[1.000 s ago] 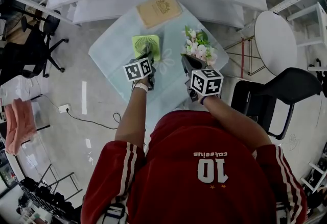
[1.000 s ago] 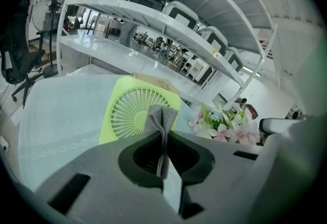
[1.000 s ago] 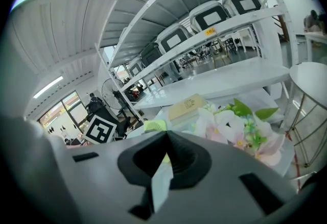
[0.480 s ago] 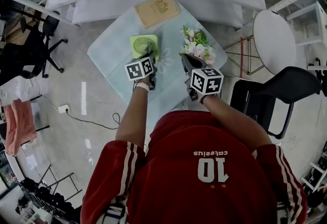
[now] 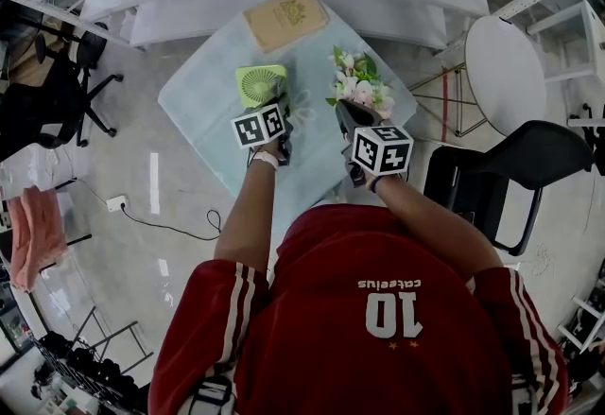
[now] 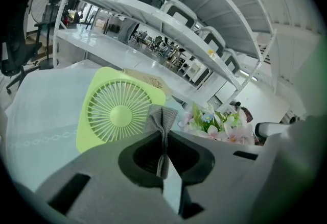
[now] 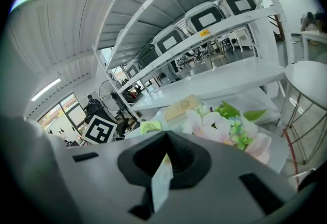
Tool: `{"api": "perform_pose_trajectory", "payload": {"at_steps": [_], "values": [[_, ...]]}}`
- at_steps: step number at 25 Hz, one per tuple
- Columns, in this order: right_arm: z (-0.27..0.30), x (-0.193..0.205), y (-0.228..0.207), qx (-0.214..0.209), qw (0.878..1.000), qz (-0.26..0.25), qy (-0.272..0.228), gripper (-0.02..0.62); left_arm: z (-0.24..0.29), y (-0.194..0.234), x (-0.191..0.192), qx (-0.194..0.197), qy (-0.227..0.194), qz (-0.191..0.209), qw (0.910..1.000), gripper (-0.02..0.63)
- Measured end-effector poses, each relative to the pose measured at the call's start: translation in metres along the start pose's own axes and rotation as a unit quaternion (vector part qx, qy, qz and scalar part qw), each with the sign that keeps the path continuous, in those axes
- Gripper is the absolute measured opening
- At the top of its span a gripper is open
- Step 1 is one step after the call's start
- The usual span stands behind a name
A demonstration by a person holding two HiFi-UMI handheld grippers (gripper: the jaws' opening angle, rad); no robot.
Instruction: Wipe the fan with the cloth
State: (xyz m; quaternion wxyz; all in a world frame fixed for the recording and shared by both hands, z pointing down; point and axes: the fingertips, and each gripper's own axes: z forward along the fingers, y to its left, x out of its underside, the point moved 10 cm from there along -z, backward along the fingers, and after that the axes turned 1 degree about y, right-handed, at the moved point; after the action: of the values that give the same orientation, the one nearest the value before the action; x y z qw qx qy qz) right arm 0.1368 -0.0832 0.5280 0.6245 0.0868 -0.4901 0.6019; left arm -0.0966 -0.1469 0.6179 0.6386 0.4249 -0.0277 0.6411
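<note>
The green fan (image 6: 120, 113) stands on the pale desk (image 5: 203, 92), its grille facing the left hand-held gripper (image 6: 162, 133). That gripper pinches a grey cloth (image 6: 161, 117) just beside the fan's right edge, though I cannot tell whether they touch. Wiping looks barely begun, with most of the grille left to do. Past the flowers (image 5: 361, 87), the right hand-held gripper (image 7: 164, 141) is pressed together with nothing between its jaws.

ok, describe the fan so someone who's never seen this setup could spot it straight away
Start at the small pale-covered table in the middle of the head view. On it are a tan book at the far edge, pink-and-white flowers on the right, and the fan just ahead of the left gripper. The fan is the only lime-green thing: a square body with a round slatted grille.
</note>
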Motion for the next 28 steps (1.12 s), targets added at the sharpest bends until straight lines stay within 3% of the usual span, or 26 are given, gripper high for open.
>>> {"api": "perform_pose_trajectory", "payload": {"at_steps": [14,28], "values": [[-0.006,0.003,-0.001,-0.001,1.000,0.004,-0.005,0.002,-0.006,-0.011,0.001,-0.001,-0.002,0.017,0.9999,0.023],[0.004,0.012,0.028,-0.015,1.000,0.001,0.000,0.002,-0.048,0.025,0.011,-0.023,-0.015,0.001,0.9996,0.023]]}}
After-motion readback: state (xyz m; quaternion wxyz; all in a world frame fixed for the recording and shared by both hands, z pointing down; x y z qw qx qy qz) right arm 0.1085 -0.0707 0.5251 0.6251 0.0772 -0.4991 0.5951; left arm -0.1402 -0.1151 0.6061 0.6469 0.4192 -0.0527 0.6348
